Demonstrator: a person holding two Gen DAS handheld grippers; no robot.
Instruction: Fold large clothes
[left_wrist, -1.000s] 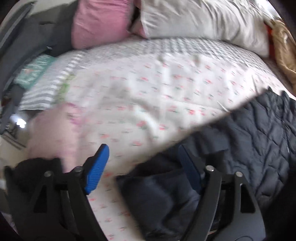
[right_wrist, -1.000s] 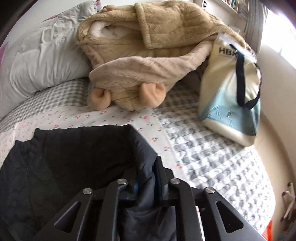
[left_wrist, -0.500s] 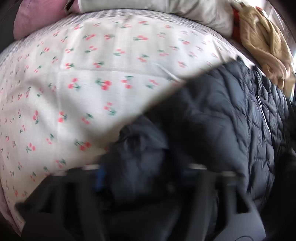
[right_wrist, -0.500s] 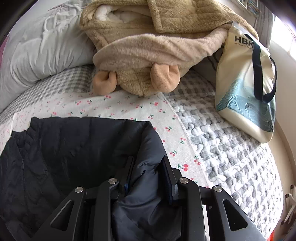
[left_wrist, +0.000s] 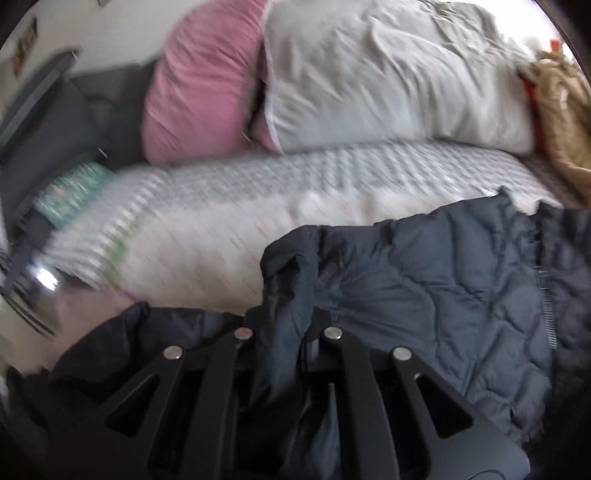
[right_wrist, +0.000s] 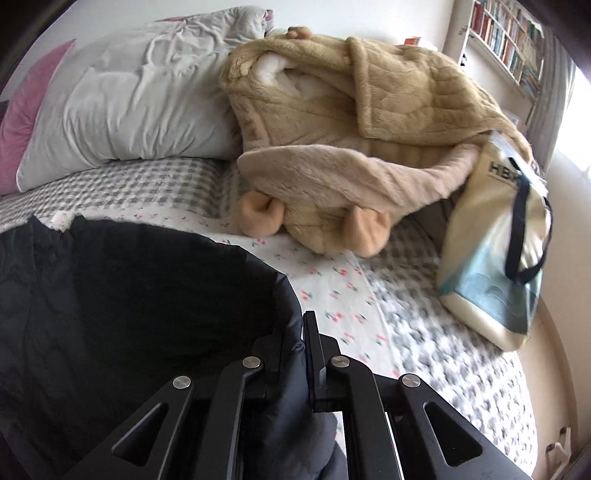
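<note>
A dark navy quilted jacket (left_wrist: 443, 295) lies on the bed with its zipper at the right. My left gripper (left_wrist: 286, 332) is shut on a bunched fold at the jacket's left edge and holds it raised above the sheet. The jacket also shows in the right wrist view (right_wrist: 129, 295), spread at the left. My right gripper (right_wrist: 295, 339) is shut on its right edge, with fabric pinched between the fingers.
The bed has a cherry-print sheet (right_wrist: 332, 288) over a grey checked quilt (left_wrist: 332, 166). A pink pillow (left_wrist: 199, 81) and a grey pillow (left_wrist: 388, 74) lie at the head. A tan fleece robe (right_wrist: 351, 122) and a tote bag (right_wrist: 495, 258) sit at the right.
My left gripper was open beside the jacket's edge, dropped onto it, closed on the fold and has lifted it. My right gripper keeps its hold and has risen slightly.
</note>
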